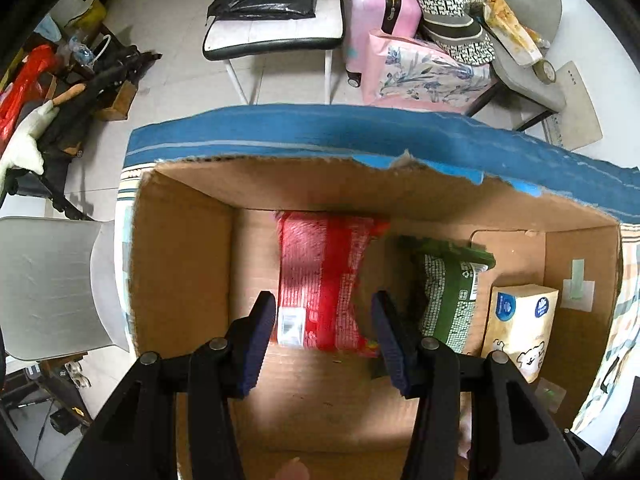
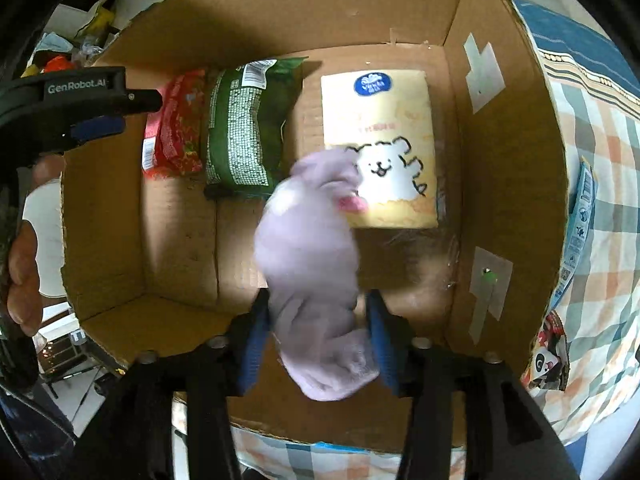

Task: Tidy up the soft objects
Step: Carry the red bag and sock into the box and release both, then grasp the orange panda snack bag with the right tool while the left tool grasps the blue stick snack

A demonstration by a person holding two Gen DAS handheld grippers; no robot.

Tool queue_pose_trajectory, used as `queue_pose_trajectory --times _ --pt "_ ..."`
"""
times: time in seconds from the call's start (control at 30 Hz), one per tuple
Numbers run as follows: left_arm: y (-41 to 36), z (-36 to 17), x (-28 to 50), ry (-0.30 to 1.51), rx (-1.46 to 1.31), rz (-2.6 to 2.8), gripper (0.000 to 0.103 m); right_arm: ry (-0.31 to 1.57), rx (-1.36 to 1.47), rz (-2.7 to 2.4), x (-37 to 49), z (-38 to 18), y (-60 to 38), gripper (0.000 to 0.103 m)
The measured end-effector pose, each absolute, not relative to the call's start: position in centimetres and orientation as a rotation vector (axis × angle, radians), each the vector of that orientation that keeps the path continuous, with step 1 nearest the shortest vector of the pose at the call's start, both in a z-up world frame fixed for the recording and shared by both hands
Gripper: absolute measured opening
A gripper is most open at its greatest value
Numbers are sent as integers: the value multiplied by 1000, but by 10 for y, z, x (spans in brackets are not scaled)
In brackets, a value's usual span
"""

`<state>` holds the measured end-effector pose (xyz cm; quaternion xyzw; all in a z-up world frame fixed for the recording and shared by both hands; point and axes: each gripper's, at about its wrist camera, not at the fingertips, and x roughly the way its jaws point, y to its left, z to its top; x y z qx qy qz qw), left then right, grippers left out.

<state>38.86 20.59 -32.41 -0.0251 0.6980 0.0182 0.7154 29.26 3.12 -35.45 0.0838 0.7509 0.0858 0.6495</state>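
Note:
A cardboard box (image 1: pixel 180 264) holds a red packet (image 1: pixel 324 280), a green packet (image 1: pixel 448 296) and a yellow tissue pack (image 1: pixel 520 324) side by side. My left gripper (image 1: pixel 324 336) is open and empty above the red packet. In the right wrist view the same box (image 2: pixel 500 152) shows the red packet (image 2: pixel 172 124), green packet (image 2: pixel 244 124) and tissue pack (image 2: pixel 384 128). A blurred lilac sock (image 2: pixel 312 264) sits between the fingers of my right gripper (image 2: pixel 316 336), above the box floor. The jaws stand wide; I cannot tell if they grip it. The left gripper's body (image 2: pixel 80 108) shows at left.
The box rests on a checked cloth (image 2: pixel 592 160) with a blue band (image 1: pixel 360 128). A blue sachet (image 2: pixel 576 236) and a panda packet (image 2: pixel 548 356) lie on the cloth right of the box. Chairs, a pink suitcase (image 1: pixel 380 8) and bags stand on the floor beyond.

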Motion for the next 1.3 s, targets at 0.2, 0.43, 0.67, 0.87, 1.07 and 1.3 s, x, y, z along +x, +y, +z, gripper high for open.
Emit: queue_pose_trajectory --times 0.2,0.43,0.67,0.87,1.07,1.3 --pt "210 -304 381 1505 -67 32 60 1670 174 178 293 -339 34 84" --pt "212 -264 348 1427 -77 23 94 1622 128 161 287 -319 37 103" --pt "221 -235 298 1365 -135 35 98 1544 63 115 276 -279 32 103" --pt "223 -216 257 1323 -132 57 98 1464 18 103 255 -245 32 103" --pt "217 -196 226 1285 -122 66 98 1398 26 132 233 -212 34 103" --pt "187 -176 199 1243 -72 96 98 1362 103 146 207 -190 -4 103"
